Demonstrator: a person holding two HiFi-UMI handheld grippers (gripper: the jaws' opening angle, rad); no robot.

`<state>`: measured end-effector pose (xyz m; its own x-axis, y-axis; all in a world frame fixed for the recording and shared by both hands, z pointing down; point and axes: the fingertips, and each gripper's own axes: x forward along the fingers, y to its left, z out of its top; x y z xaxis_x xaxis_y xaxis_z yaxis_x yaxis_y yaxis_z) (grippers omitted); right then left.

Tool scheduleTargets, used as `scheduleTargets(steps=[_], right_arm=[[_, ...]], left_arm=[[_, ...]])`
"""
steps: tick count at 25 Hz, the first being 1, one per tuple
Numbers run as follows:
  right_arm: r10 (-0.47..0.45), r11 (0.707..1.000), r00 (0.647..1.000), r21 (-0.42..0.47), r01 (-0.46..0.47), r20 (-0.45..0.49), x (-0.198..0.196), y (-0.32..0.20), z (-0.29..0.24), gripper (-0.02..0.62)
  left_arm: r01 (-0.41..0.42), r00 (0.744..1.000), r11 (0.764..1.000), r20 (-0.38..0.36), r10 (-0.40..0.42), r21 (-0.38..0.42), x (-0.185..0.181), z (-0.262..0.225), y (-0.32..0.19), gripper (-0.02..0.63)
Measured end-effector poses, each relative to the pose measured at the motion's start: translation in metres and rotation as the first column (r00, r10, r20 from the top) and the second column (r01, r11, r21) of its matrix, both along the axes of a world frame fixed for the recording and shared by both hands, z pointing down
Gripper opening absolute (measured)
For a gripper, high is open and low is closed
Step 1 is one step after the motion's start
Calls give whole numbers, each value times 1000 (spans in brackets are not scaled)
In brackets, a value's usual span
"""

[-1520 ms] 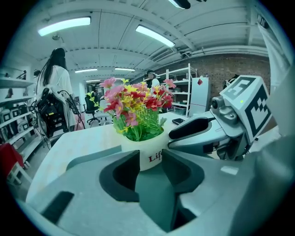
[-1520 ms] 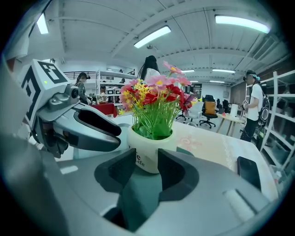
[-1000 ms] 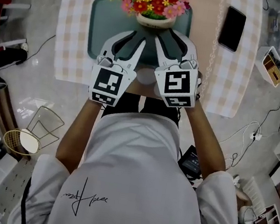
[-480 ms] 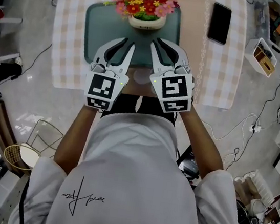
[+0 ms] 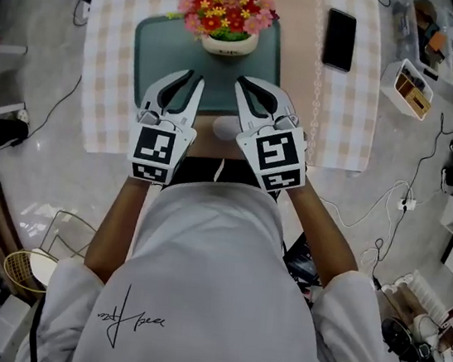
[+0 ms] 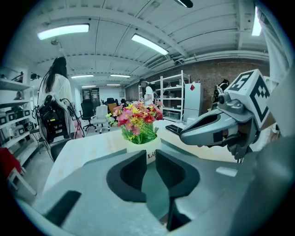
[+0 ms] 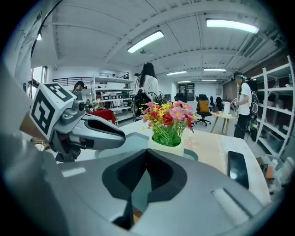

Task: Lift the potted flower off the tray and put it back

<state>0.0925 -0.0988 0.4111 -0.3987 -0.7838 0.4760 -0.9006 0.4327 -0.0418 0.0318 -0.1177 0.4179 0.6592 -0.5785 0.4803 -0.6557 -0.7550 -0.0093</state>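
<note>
The potted flower (image 5: 227, 5), red, pink and yellow blooms in a white pot (image 5: 227, 45), stands at the far end of the grey-green tray (image 5: 155, 58). Both grippers hover over the tray's near part, short of the pot and apart from it. My left gripper (image 5: 192, 77) has a narrow gap between its jaws, which are closing with nothing between them. My right gripper (image 5: 243, 83) is shut and empty, its tips touching. In the left gripper view the pot (image 6: 144, 148) shows just past the jaws, and in the right gripper view the flowers (image 7: 168, 119) stand ahead.
A black phone (image 5: 339, 39) lies on the checked tablecloth (image 5: 111, 51) right of the tray. A small white box (image 5: 408, 87) sits on the floor beyond the table's right edge. Other people stand far back in the room.
Both grippers have drawn back from the pot's sides toward the near part of the tray. Their jaws have narrowed and the right one has shut. The pot stays on the tray.
</note>
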Motion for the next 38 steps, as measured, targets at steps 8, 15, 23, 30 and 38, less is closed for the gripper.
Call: scheduleTargets(steps=[8,15,23,30,38], right_arm=[[-44,999,998,-5,44,37,-22,9,-14,8],[-118,992,990,-28,120,80,-43,17,-27,7],[-169,984,982,-43,173,79,-60,22,-34,6],[-188,981,980,-35,190,69,-71,20,-39,6],[-175,983,982,-37,177,68,-77,22,-39,6]], left_arm=[[-11,999,1000,-52,11,0,-14,-15,12,-3],[-66,995,997,-78,64,-26,-21,-34,30,-3],[-126,987,988,-115,116,-84,-26,-53,42,-2],[-129,986,989,-112,120,-71,-34,-54,38,-2],[-131,987,988,-109,121,-83,-41,-49,41,-2]])
